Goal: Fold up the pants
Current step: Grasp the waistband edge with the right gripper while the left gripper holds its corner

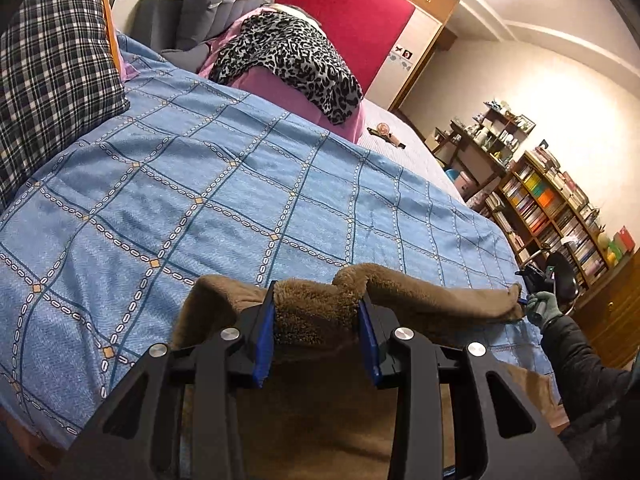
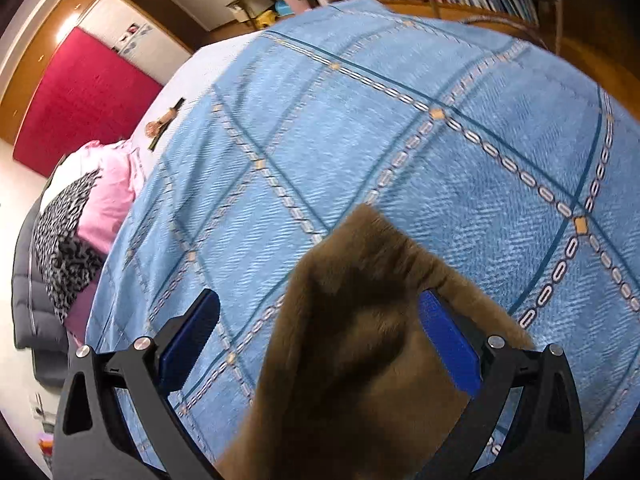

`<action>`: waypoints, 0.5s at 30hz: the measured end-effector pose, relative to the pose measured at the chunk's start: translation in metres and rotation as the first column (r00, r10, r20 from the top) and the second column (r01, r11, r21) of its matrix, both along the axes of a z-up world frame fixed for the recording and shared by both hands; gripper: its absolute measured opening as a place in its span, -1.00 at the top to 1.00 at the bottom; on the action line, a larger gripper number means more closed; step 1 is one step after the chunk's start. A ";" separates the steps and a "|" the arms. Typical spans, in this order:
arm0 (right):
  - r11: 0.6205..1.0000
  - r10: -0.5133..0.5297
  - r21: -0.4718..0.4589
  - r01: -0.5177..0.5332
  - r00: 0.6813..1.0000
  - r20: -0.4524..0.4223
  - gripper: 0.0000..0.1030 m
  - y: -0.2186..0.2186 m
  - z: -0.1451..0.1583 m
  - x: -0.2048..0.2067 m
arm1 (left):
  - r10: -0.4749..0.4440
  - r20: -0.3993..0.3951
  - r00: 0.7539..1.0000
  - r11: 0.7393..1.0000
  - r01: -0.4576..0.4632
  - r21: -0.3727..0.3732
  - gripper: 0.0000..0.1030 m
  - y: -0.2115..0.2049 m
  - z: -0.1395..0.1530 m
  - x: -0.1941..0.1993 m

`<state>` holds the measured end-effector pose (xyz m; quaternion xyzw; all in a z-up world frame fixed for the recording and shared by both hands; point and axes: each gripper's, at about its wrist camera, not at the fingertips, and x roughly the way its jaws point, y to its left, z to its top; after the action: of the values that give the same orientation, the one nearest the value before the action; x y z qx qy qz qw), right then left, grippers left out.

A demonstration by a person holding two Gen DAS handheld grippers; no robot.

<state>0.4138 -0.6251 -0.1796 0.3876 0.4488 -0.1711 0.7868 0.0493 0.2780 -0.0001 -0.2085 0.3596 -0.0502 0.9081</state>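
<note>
**Operator:** Which step of the folding am I in now?

**Observer:** As I judge it, you are at the carrying-over of one fold. Your left gripper (image 1: 316,336) is closed narrow on a thick bunch of the brown fleece pants (image 1: 420,296). Both blue pads press into the plush from the two sides, and the cloth rises in a hump just ahead of the fingertips. From there the pants run away to the right of this gripper, over the blue checked bedspread (image 1: 200,184), to the far end where your gloved hand (image 1: 542,308) is.

**Operator:** And my right gripper, does it hold the other end?

**Observer:** It does not look like a grip. The right gripper (image 2: 320,300) stands wide. A flap of the brown fleece lies between the jaws and leans on the right-hand pad, but the left-hand pad is well apart from it, with only bedspread in front. The picture is a little blurred there, so I cannot tell how firmly the cloth rests on that one pad.

**Operator:** What does the next move ask of me?

**Observer:** I think you should first close the right jaws on that flap, so that both ends are held. After this, bring both grippers forward at the same height and lay the edge flat on the bedspread ahead of the fingers. The fleece is thick and soft, so take enough of it.
</note>
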 end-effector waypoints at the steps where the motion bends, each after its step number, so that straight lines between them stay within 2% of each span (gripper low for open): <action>1: 1.000 -0.010 -0.006 0.010 1.000 -0.023 -0.95 -0.001 -0.005 0.000 | -0.001 0.003 1.000 1.000 0.001 -0.002 0.31 0.002 -0.001 -0.001; 4: 0.999 -0.025 -0.028 0.024 0.999 -0.045 -0.82 -0.002 -0.006 0.001 | -0.004 0.009 1.000 1.000 0.004 0.004 0.31 0.002 -0.003 -0.005; 5: 0.998 -0.036 -0.045 0.033 0.997 -0.069 -0.67 -0.001 -0.005 0.001 | -0.004 0.008 1.000 1.000 0.004 0.006 0.31 0.003 -0.004 -0.005; 6: 0.997 -0.048 -0.065 0.042 0.994 -0.098 -0.45 -0.001 -0.005 0.001 | -0.003 0.007 1.000 1.000 0.002 0.009 0.31 0.003 -0.005 -0.005; 7: 0.995 -0.061 -0.084 0.051 0.990 -0.123 -0.33 -0.001 -0.005 0.000 | 0.000 0.006 1.000 1.000 0.000 0.009 0.31 0.003 -0.005 -0.004; 9: 0.993 -0.074 -0.105 0.059 0.985 -0.154 0.17 -0.003 -0.003 -0.006 | 0.006 0.007 1.000 1.000 -0.006 0.001 0.31 0.006 -0.005 -0.001; 10: 0.993 -0.076 -0.101 0.061 0.985 -0.153 0.29 -0.004 -0.002 -0.010 | 0.006 0.011 1.000 1.000 -0.006 -0.004 0.31 0.007 -0.005 0.000; 11: 0.995 -0.075 -0.082 0.064 0.988 -0.138 0.59 -0.006 0.001 -0.017 | 0.006 0.014 1.000 1.000 -0.006 -0.007 0.31 0.009 -0.005 0.003; 12: 0.995 -0.074 -0.069 0.066 0.989 -0.129 0.79 -0.007 0.005 -0.022 | 0.005 0.017 1.000 1.000 -0.005 -0.009 0.31 0.011 -0.004 0.005; 15: 0.995 -0.066 -0.082 0.058 0.993 -0.096 0.83 -0.011 0.029 -0.045 | -0.004 0.031 1.000 1.000 0.005 -0.009 0.31 0.013 0.001 0.011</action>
<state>0.3683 -0.6365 -0.1504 0.3611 0.4676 -0.2319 0.7728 0.0604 0.2914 0.0006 -0.2109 0.3458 -0.0569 0.9125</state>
